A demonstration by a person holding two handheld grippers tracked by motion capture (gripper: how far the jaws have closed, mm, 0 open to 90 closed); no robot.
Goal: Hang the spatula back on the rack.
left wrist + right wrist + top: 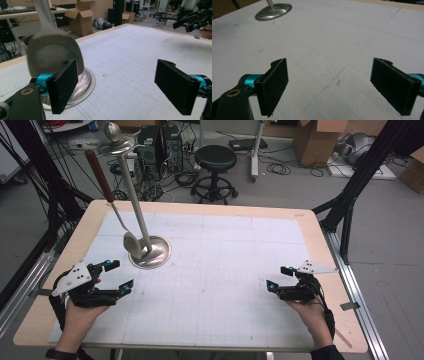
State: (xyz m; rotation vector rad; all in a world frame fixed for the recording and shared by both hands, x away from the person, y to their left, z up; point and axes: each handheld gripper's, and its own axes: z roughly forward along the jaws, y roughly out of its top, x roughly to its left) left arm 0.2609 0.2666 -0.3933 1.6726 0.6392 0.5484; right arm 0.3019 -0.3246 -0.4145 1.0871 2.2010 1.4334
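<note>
I see a steel ladle (132,244) with a dark red handle hanging on its stand (150,251). My left gripper (119,277) gapes empty beside it; my right gripper (279,278) is released too, over open mat (220,270).

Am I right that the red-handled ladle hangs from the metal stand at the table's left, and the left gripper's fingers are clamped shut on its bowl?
Not quite. The ladle does hang from the metal stand, but the left gripper is open; its fingers stand wide apart with nothing between them, as the left gripper view shows.
</note>
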